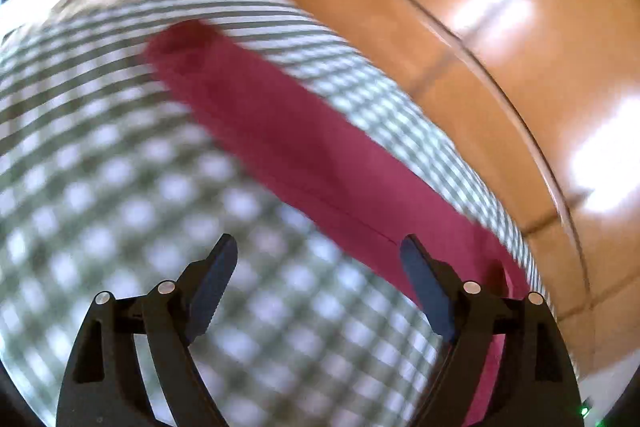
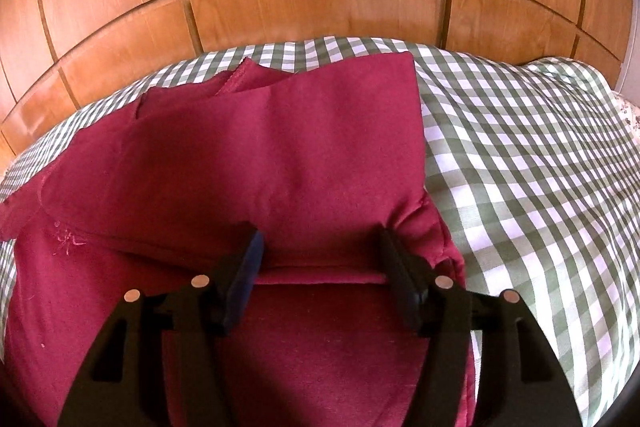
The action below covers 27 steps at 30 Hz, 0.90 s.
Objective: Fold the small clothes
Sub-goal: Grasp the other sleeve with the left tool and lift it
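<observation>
A dark red garment (image 2: 280, 147) lies partly folded on a green-and-white checked bed cover (image 2: 520, 167), its layers overlapping and a sleeve end sticking out at the far left. My right gripper (image 2: 321, 233) sits low over the garment's near part, open at a middling width. A folded edge of the fabric runs across between its fingers, and the cloth puckers by the right fingertip. In the blurred left wrist view my left gripper (image 1: 318, 241) stands wide open with nothing in it, above the checked cover (image 1: 120, 207). The red garment (image 1: 300, 147) is a strip just beyond and right of it.
Glossy wooden panels (image 2: 312, 7) rise right behind the bed's far edge and also fill the right of the left wrist view as wooden panels (image 1: 480, 27). A flowered fabric (image 2: 628, 115) shows at the cover's right edge. Bare checked cover stretches right of the garment.
</observation>
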### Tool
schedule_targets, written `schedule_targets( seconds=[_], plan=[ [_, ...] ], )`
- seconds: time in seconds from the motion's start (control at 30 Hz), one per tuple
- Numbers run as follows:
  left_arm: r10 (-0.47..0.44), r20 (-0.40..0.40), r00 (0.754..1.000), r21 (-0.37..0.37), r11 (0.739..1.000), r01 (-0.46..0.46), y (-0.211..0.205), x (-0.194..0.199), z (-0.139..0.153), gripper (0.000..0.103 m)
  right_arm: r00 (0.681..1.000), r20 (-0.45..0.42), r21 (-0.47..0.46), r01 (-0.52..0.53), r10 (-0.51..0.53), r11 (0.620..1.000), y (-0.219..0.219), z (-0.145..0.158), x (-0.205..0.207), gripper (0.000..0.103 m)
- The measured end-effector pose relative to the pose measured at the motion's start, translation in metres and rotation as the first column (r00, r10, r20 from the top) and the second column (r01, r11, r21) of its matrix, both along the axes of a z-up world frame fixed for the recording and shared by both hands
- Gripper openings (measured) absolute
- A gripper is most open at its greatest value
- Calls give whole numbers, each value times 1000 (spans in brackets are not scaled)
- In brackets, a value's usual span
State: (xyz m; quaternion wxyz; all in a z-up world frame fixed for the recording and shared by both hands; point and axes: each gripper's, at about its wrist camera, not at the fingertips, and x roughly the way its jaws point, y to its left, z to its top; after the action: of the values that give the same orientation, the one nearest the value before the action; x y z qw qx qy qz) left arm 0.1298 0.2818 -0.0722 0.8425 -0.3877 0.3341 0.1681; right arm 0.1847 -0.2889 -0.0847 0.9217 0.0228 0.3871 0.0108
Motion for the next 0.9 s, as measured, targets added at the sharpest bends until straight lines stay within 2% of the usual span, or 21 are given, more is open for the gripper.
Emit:
schedule_targets(
  seconds=[0.07,0.13,0.37,0.43,0.5,0.53,0.57,0.6,0.63,0.7,0.77,0.83,0.9],
  plan=[
    [59,-7,998,-51,997,-59,29,-7,-2,82,1000,0,0,0,0,1000,0,0,0,61],
    [113,-9,994,-69,991,-113,57,-12,0,76,1000,-1,0,1,-1,1000,0,0,0,61],
    [212,-51,976,-134,967,-217,126,-1,-3,70,1000,-2,-15,4,-4,1000,1,0,0,61],
    [223,-72,972,-125,965,-231,140,4,-10,67,1000,-3,-25,5,-5,1000,2,0,1,61],
    [221,-93,971,-68,971,-228,145,16,-10,58,1000,-2,-34,7,-7,999,3,0,1,61],
    [213,-102,972,-47,975,-218,145,21,-10,44,1000,-2,-38,7,-7,999,4,0,1,62],
    [194,-114,974,-27,980,-198,145,25,-11,24,1000,-2,-42,8,-8,999,4,0,1,62],
    [166,-123,978,-33,985,-172,145,30,-13,13,1000,-2,-48,9,-9,999,5,0,2,62],
    [161,-115,980,-47,985,-167,146,29,-14,8,1000,-2,-52,10,-10,999,6,0,2,62],
    [149,-62,987,-39,988,-151,137,27,-3,8,1000,-2,-59,12,-12,998,6,-1,2,62],
    [97,0,995,-42,994,-97,119,27,12,8,1000,-2,-61,12,-12,998,6,-1,2,62],
    [21,69,997,-51,999,-18,92,28,31,8,1000,-2,-60,12,-13,998,7,-2,2,62],
    [-83,133,988,-24,996,87,51,32,55,8,1000,-2,-60,13,-13,998,7,-2,2,62]
  ],
)
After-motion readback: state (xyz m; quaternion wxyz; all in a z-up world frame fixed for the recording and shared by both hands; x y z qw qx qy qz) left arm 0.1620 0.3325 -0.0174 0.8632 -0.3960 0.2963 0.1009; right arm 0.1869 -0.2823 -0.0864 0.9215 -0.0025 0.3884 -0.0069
